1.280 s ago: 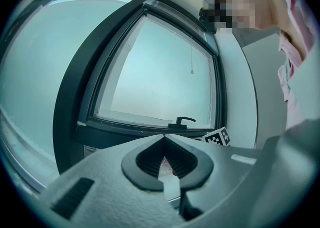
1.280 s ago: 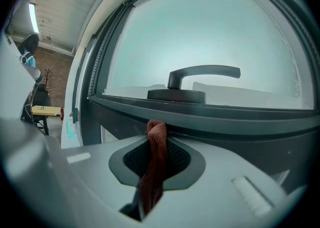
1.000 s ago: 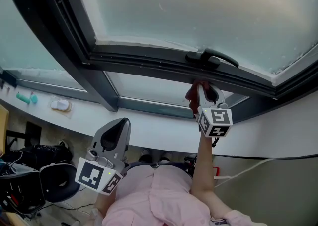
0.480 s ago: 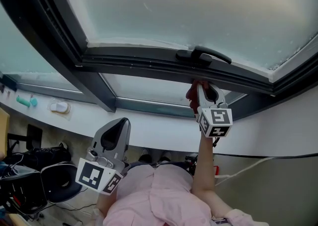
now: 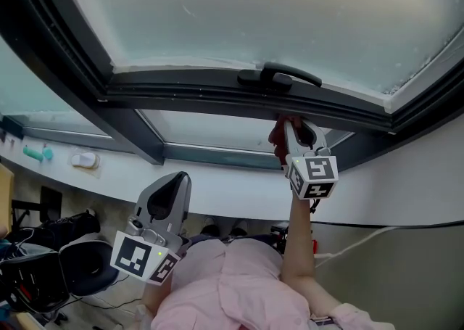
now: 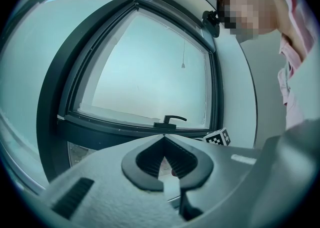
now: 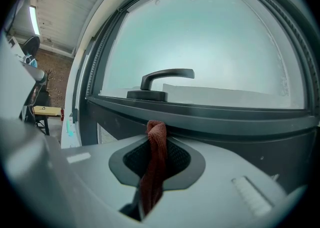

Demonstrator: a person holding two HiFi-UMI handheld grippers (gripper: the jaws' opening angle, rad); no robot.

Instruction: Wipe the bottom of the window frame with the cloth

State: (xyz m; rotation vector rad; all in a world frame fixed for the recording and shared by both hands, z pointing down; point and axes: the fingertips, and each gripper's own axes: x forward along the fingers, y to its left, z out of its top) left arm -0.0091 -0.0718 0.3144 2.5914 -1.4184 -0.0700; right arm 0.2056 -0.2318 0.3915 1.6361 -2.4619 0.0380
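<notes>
Your right gripper (image 5: pixel 291 130): centre-right of the head view, jaws clamped on the red cloth (image 7: pixel 154 158), whose top end lies against the underside of the window frame (image 5: pixel 190 93). Window handle (image 5: pixel 280 75): now up and left of that gripper, further left in the picture than a second ago. Your left gripper (image 5: pixel 171 185): lower left, jaws together on nothing, place unchanged.
</notes>
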